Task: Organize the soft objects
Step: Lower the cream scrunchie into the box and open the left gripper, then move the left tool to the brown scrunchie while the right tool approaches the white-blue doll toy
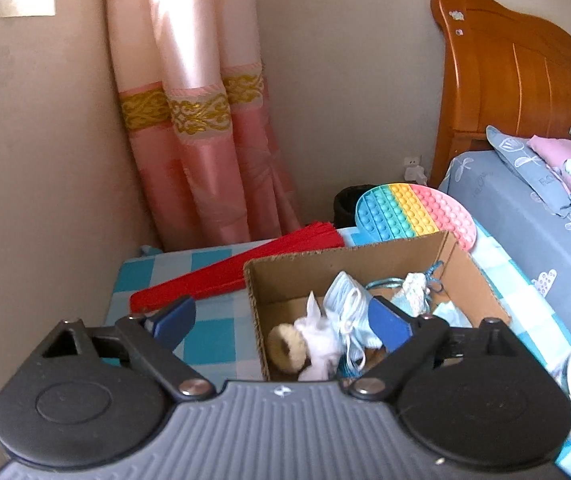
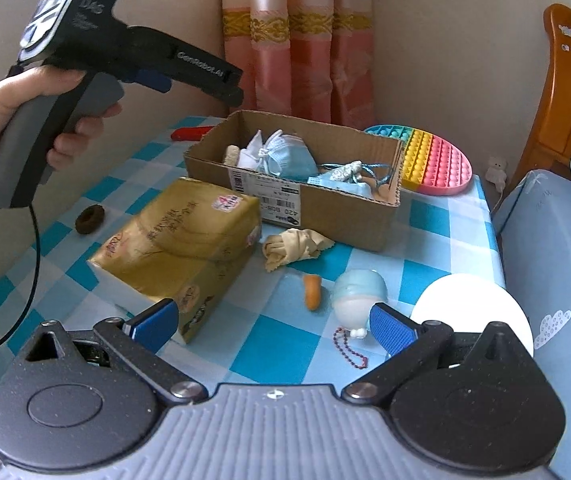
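Right gripper [image 2: 273, 326] low over checked counter [image 2: 269, 344], jaws apart, empty. Left gripper [image 1: 281, 320] above open cardboard box [image 2: 325, 216], jaws apart, empty. Blue face masks [image 2: 289, 156] inside box; crumpled beige cloth [image 2: 293, 246] just beside it.

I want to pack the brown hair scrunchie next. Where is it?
In the right wrist view, the brown scrunchie lies on the checked tablecloth at the left, left of the gold tissue pack, outside the cardboard box.
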`<state>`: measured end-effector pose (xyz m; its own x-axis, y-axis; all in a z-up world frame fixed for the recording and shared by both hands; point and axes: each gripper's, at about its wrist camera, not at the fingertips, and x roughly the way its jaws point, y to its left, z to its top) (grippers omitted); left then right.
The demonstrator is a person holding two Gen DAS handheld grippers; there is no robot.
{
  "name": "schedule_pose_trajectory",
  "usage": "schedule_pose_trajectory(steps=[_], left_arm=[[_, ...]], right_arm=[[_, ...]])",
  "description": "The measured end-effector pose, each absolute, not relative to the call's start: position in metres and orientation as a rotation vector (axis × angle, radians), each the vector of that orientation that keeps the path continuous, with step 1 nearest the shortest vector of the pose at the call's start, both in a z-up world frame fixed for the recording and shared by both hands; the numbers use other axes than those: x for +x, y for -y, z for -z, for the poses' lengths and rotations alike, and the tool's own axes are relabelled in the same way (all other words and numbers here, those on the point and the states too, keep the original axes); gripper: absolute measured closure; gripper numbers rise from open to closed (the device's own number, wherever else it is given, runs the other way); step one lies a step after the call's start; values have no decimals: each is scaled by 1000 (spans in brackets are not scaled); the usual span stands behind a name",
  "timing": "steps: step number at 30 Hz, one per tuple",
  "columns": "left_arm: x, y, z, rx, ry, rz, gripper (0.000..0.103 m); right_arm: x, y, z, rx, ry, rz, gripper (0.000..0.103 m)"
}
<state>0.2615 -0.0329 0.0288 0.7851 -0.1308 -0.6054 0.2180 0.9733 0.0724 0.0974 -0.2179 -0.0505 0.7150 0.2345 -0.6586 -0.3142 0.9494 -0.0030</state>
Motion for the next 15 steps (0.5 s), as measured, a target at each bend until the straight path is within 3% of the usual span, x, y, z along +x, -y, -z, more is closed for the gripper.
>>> schedule_pose_trajectory(steps=[15], left_arm=[[160,12,-32,104,-608,118,5]], right_arm=[[70,224,43,-82,-653,-316,0]])
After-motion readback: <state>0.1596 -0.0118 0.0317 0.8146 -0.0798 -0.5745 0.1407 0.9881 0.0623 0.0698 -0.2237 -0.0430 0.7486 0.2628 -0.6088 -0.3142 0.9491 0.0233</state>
